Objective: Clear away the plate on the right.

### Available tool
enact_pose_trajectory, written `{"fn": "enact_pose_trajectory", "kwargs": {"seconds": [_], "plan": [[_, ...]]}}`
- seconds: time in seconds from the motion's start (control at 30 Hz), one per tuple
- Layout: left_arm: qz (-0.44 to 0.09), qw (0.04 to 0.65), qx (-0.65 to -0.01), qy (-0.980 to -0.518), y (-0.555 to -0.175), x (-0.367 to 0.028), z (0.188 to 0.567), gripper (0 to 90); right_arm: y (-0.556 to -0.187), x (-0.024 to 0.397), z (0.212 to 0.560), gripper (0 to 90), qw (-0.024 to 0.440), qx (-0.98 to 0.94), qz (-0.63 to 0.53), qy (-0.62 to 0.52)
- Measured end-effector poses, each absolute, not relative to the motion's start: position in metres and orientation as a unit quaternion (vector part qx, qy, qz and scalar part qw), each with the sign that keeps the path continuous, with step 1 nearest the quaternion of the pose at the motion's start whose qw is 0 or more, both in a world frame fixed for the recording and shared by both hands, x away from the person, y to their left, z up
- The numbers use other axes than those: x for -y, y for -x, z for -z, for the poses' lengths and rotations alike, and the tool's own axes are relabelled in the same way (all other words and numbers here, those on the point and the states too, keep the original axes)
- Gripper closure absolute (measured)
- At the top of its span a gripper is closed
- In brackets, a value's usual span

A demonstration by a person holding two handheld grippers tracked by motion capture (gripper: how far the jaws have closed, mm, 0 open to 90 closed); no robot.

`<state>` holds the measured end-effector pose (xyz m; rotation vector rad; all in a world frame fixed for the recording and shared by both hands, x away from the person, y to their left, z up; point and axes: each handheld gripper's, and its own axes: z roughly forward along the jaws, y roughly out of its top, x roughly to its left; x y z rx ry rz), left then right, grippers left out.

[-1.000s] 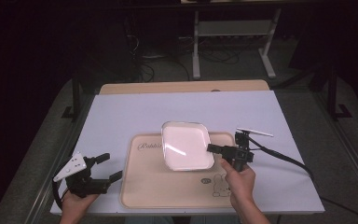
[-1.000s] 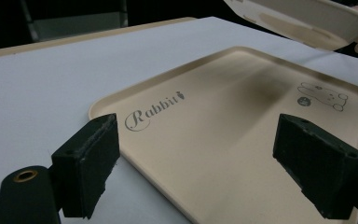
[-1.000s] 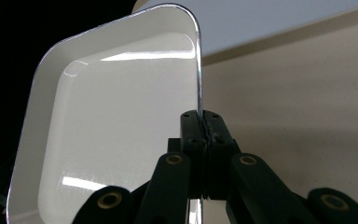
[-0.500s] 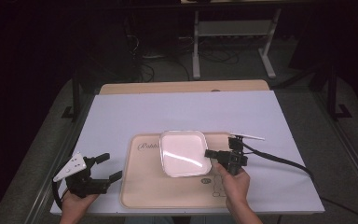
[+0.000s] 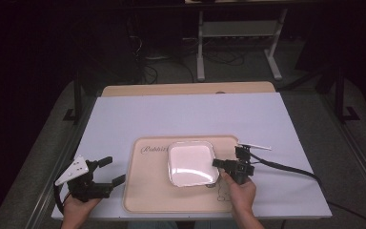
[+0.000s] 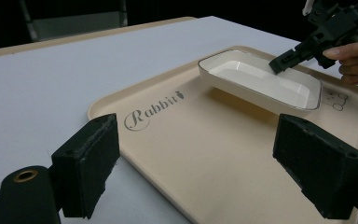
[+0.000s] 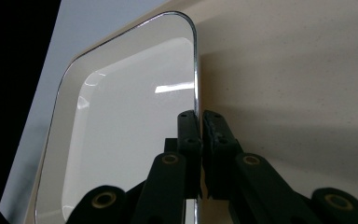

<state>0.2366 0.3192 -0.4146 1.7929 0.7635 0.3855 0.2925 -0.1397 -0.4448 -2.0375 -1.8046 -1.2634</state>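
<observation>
I hold the white dish [image 5: 192, 163] by its rim with the right gripper [image 5: 225, 164], and the jaws are closed tight on that thin edge, one pad inside the rim and one outside, as the right gripper view shows clearly [image 7: 196, 88]. I think this pinch on the rim is chosen because the dish is shallow and wide, so the jaws cannot go around the whole body; the edge is the only part thin enough to take. The dish is over the beige tray [image 5: 143, 191], in its middle to right part, beside the printed word. In the left gripper view the dish [image 6: 261, 79] looks slightly tilted, with a shadow below the near side, so I judge it is low above the tray or resting with one side only; I cannot say for sure if the bottom touches. The tray lies on the white table cover [image 5: 124, 119], which gives a flat place for putting the dish down. The left gripper [image 5: 106, 172] waits at the left corner of the tray with its jaws wide apart and nothing between them. I keep it there, I think, so it does not disturb the right hand but is near if the tray must be steadied.
</observation>
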Motion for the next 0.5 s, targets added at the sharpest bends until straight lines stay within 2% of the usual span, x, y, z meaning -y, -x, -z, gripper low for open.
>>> {"fn": "enact_pose_trajectory", "kwargs": {"seconds": [0.5], "plan": [[-0.162, 0.546, -0.322, -0.756, -0.2371, -0.3198, 0.4147, 14.4, -0.2899, 0.1375, 0.4534, 84.2, 0.052, 0.604, 0.407, 0.683]]}}
